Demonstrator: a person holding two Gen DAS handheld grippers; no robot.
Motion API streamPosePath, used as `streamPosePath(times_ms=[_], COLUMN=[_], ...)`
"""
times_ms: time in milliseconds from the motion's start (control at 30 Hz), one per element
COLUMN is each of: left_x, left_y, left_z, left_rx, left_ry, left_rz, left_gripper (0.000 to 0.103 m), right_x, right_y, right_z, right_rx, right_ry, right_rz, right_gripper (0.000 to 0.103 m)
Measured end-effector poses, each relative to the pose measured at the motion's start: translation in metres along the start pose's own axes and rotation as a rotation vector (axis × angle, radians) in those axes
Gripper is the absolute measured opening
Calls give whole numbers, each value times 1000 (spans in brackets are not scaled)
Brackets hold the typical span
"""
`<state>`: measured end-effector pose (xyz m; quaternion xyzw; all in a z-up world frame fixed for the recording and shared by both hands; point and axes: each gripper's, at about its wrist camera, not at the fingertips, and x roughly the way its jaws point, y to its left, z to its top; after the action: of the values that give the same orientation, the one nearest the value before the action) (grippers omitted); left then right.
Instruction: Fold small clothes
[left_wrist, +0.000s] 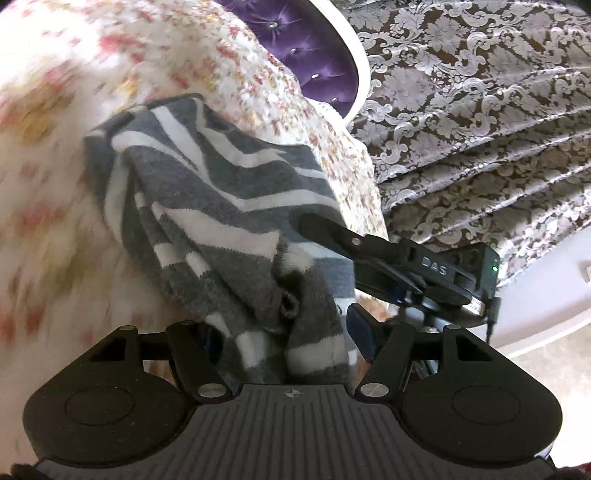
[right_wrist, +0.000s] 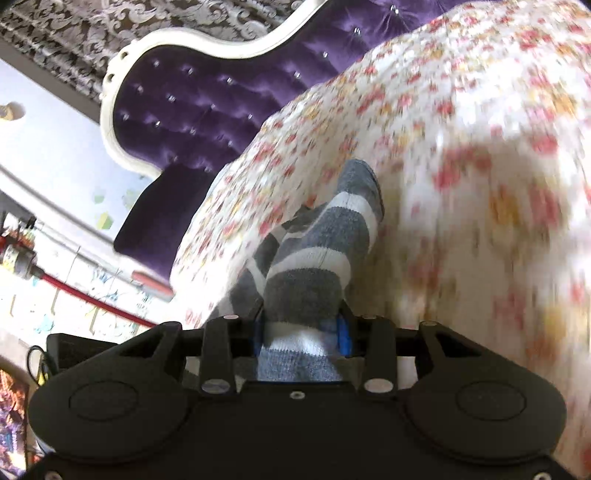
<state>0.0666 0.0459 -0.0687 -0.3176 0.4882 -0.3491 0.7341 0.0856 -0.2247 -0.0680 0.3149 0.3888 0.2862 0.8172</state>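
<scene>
Sock (right_wrist: 314, 258) | both grippers clamped | floral bedspread (right_wrist: 461, 147) beneath | purple headboard (right_wrist: 192, 110) behind

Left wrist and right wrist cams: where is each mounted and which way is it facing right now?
Left wrist: on the left gripper, facing the grey-and-white striped sock, floral bedspread and patterned curtain; the right gripper enters from the right.
Right wrist: on the right gripper, facing the sock, bedspread and purple tufted headboard.
Shared: sock, bedspread, headboard.
</scene>
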Motion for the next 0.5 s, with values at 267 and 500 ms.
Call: streamPosePath(times_ms=[267,500], left_x=[-28,-23], left_y=[10,-11], left_z=[-31,-41], left_rx=[62,237], left_ry=[-172,-228], left_rz=[274,433], left_gripper=[65,72], right_x=[-15,-11], right_y=[8,18], right_z=[-34,-51], right_rx=[-182,-297], right_ry=[-124,-190], right_rz=[-254,-363], right_gripper=[55,64])
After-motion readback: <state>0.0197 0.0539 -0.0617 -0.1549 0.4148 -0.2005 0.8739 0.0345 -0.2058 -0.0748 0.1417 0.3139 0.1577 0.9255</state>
